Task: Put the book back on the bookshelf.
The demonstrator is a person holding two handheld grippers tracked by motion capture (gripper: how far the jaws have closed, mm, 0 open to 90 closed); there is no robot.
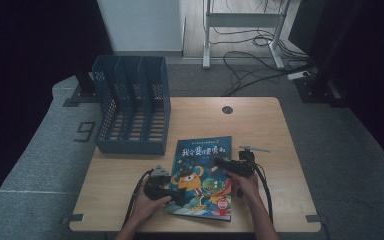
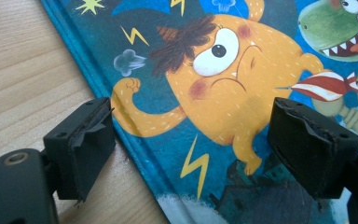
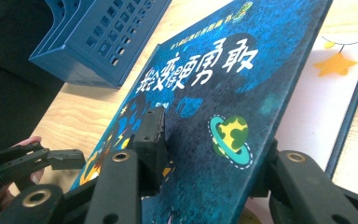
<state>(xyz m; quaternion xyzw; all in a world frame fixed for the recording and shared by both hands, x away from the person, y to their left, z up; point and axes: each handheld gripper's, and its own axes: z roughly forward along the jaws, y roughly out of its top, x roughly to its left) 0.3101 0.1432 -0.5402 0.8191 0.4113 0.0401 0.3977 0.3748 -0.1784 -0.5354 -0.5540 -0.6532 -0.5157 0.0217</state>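
Picture book (image 1: 202, 177) lying flat near the front edge of the wooden table (image 1: 260, 125): deep blue hardcover, white Chinese title, an orange scowling monster and a green toothy one. In the right gripper view, front cover (image 3: 223, 93) lifted and tilted, white endpaper showing beneath it on the right.

Left gripper (image 2: 191, 140) low over the spine side, jaws spread wide, one pad on bare wood just outside the spine, the other over the cover; nothing pinched. Right gripper (image 3: 205, 154) level at the opening edge, jaws straddling the raised cover, one pad on top, one beneath; contact unclear.

Blue file rack (image 1: 132, 107) well beyond the fingertips. Bare wood right of the book.
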